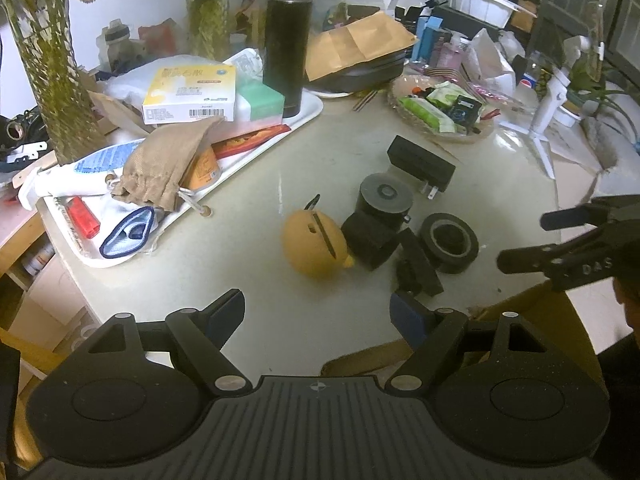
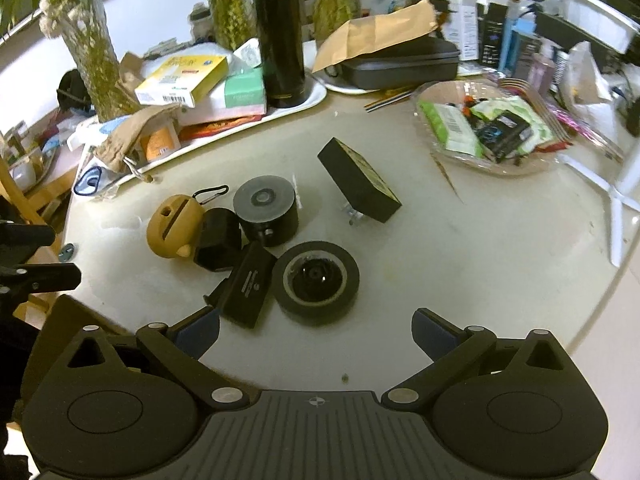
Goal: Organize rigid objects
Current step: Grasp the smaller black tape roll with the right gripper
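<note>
A cluster of rigid objects lies on the pale round table (image 2: 460, 248): a tan rounded case with a slot (image 1: 314, 242) (image 2: 170, 228), a small black cube (image 1: 370, 240) (image 2: 218, 240), a black cylinder (image 1: 384, 200) (image 2: 266, 210), a black tape roll (image 1: 450, 242) (image 2: 316, 282), a flat black box (image 1: 418, 268) (image 2: 248, 284) and a black plug adapter (image 1: 420, 164) (image 2: 358, 180). My left gripper (image 1: 318, 314) is open, just short of the tan case. My right gripper (image 2: 316, 330) (image 1: 532, 240) is open, with the tape roll just ahead of its fingers.
A white tray (image 1: 308, 114) at the back left holds boxes, a cloth pouch (image 1: 164, 164) and a tall black flask (image 1: 286, 40) (image 2: 280, 40). A glass dish of packets (image 2: 492, 132) sits at the back right, beside a white tripod (image 1: 548, 108). Vases of flowers stand behind the tray.
</note>
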Motion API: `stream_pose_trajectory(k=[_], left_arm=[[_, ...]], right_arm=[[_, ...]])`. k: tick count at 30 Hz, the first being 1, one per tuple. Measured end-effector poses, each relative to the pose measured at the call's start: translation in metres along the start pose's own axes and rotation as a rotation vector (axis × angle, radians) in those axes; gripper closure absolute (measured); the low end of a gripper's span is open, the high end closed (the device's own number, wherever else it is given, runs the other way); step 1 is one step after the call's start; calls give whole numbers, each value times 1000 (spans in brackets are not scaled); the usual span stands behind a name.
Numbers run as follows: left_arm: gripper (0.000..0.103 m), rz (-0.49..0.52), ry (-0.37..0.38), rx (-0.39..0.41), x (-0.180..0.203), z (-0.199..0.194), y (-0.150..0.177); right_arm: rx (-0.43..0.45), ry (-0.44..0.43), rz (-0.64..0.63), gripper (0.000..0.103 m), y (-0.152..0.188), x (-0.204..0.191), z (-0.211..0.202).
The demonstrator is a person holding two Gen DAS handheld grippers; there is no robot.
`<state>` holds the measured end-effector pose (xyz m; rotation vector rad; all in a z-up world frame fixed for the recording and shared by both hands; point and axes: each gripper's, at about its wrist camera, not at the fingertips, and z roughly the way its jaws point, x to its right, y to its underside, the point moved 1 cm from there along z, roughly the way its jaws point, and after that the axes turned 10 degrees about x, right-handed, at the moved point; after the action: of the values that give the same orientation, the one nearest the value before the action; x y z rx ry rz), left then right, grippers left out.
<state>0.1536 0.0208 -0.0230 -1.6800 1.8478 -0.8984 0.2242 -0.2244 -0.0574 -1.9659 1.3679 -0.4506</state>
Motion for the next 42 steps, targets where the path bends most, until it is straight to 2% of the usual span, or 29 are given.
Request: stream_pose_trajectory(k=[3, 8, 12, 16, 22, 29, 42], left_arm=[[23, -4, -6, -5, -2, 5, 0], [23, -16, -12, -12, -8, 12, -2], [23, -24, -16, -17, -12, 18, -4], [23, -30, -21, -20, -14, 22, -6], [23, -31, -26, -20, -16, 26, -8], [23, -33, -27, -23, -18, 28, -10], [24, -18, -14, -38, -13, 50, -19]], right_arm=[[-24, -3, -17, 8, -5, 0, 17], [-76, -15, -54, 10, -8, -2, 47], [-114, -16, -56, 16, -10, -1, 67], [-144, -5, -86, 18, -11, -3, 81], [-188, -5, -102, 28, -8, -5, 96], [-179, 1, -82, 29, -8, -4, 92], [-63, -21, 15, 29, -16, 16, 41]])
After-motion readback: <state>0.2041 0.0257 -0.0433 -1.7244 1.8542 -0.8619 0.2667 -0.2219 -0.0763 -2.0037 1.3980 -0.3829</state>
